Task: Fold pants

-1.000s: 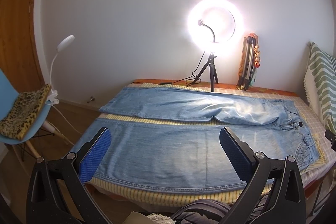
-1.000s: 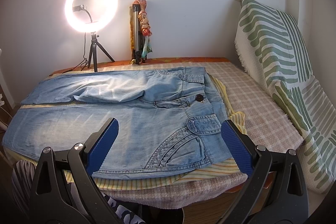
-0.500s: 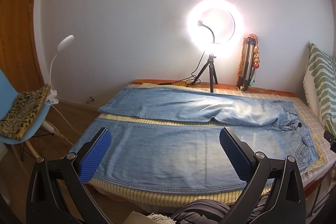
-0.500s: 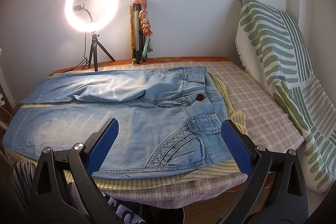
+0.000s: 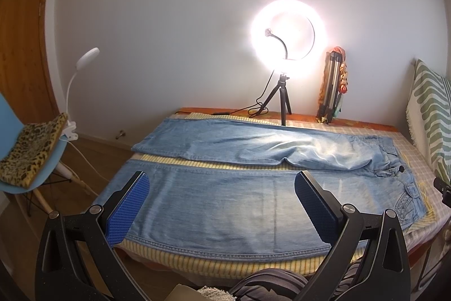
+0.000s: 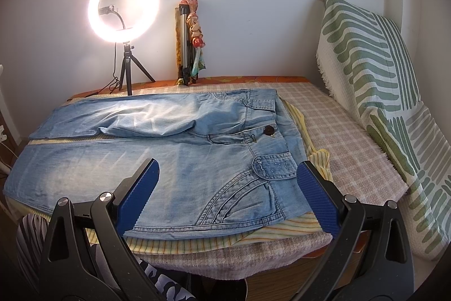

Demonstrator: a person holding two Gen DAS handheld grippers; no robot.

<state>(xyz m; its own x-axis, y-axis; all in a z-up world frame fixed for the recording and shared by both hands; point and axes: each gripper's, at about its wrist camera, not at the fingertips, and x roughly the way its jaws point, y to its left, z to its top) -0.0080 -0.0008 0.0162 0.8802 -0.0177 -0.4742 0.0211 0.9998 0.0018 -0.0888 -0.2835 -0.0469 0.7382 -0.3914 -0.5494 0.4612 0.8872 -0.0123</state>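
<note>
Light blue jeans lie spread flat on the bed, legs to the left, waist to the right. The far leg lies apart from the near leg, with yellow striped cloth showing between them. My left gripper is open and empty, above the near leg by the front edge. My right gripper is open and empty, above the jeans' waist and pocket. The dark waist button shows in the right wrist view.
A lit ring light on a tripod and a folded tripod stand at the wall behind the bed. A green striped pillow leans at the right. A blue chair with a leopard cushion stands left.
Both grippers have drifted very slightly; the view of the jeans is almost the same. Both stay open and empty.
</note>
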